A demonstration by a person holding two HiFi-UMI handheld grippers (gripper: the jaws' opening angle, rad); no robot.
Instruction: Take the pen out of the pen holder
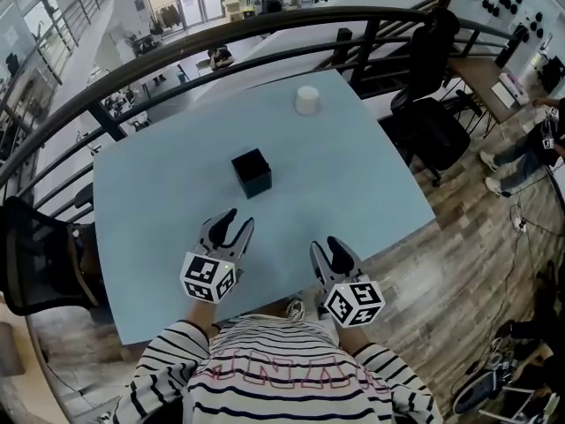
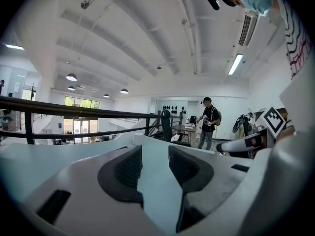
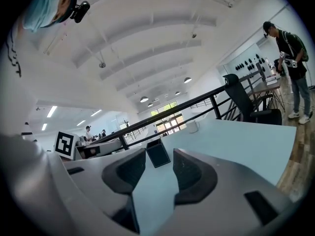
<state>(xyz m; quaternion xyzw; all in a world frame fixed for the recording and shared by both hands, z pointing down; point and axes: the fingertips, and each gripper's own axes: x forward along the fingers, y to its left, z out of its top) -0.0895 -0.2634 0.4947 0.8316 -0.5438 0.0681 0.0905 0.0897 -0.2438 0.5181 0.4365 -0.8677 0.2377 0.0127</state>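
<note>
The pen holder (image 1: 252,173) is a small black cube-shaped box in the middle of the light blue table (image 1: 159,201). No pen shows in it from any view. My left gripper (image 1: 238,221) hovers over the table's near part, short of the holder, open with only tabletop between its fingers (image 2: 130,168). My right gripper (image 1: 328,247) is at the near edge, to the holder's right, and also open. In the right gripper view the pen holder (image 3: 158,153) stands some way beyond the empty right gripper (image 3: 158,175), in line with the gap.
A white cup (image 1: 306,101) stands at the table's far side; the white cup (image 3: 193,127) also appears in the right gripper view. A black railing (image 1: 265,25) curves behind the table. Black chairs (image 1: 433,122) stand to the right and one (image 1: 35,254) to the left. A person (image 2: 210,122) stands farther off.
</note>
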